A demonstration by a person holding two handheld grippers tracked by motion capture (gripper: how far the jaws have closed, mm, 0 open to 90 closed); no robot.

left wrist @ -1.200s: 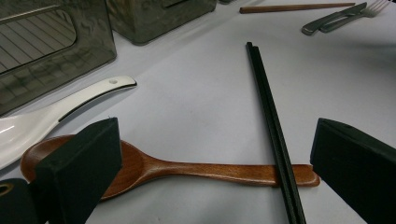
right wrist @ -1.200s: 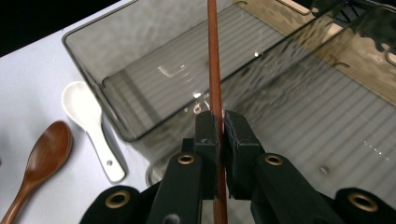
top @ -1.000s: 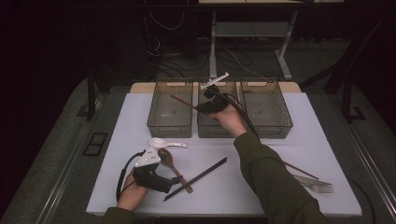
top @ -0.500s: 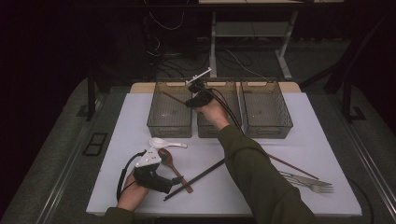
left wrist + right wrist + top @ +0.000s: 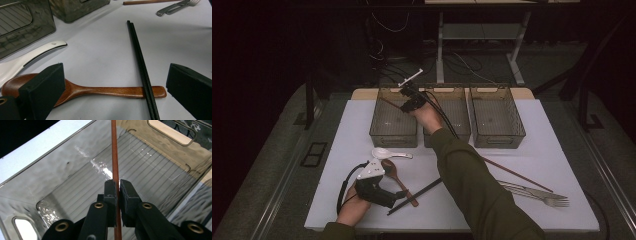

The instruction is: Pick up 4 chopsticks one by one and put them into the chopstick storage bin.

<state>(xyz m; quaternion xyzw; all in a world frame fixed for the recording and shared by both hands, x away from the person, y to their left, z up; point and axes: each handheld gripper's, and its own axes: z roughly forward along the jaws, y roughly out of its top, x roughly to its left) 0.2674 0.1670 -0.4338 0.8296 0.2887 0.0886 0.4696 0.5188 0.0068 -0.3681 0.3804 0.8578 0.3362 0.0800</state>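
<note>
The right claw, pinching a brown chopstick, has shifted over the empty left bin.

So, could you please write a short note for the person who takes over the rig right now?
Right gripper: shut on a brown chopstick, over the left bin.
Left gripper: open, low on the table, wooden spoon between its fingers.
Black chopsticks lie across the spoon's handle; white spoon, second brown chopstick and forks lie on the table.
Done: one chopstick lifted.
Left: probably release it, then sort the rest.
</note>
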